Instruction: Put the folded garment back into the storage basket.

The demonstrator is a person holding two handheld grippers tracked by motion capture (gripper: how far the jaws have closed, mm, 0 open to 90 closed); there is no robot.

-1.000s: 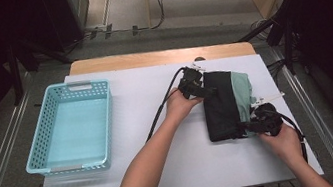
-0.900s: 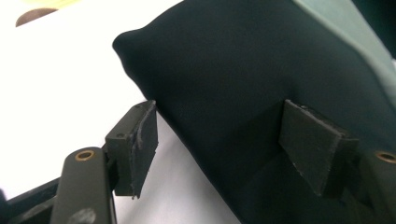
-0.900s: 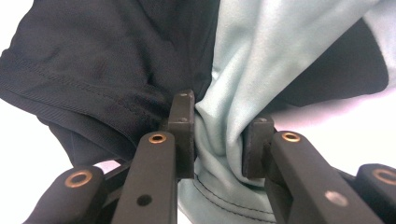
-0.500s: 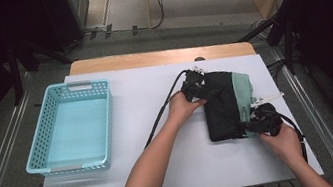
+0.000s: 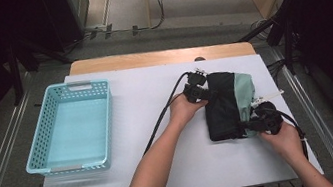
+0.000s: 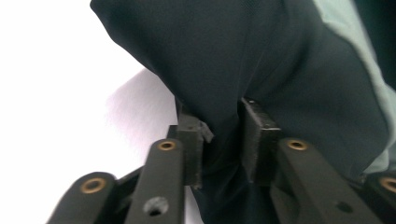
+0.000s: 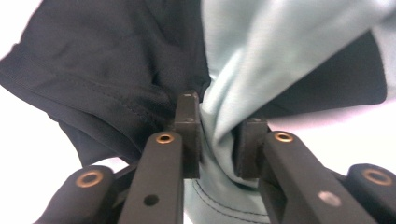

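While lying folded on the white table (image 5: 177, 173), right of the basket (image 5: 71, 129) — dark garment (image 5: 225, 109), soft, light, limp. Pinched at far edge by left gripper (image 5: 200, 93), jaws just closing on cloth; near corner bunched in right gripper (image 5: 255, 122). Best held by edges.

No readable text, labels, brands, numbers or signs anywhere; none on garment (image 5: 227, 106), none on basket (image 5: 71, 129).

A folded black and pale-green garment (image 5: 230, 106) is gripped at its far left corner by the left gripper (image 5: 203, 93) and at its near right corner by the right gripper (image 5: 249, 124), well apart from a turquoise basket (image 5: 43, 143).
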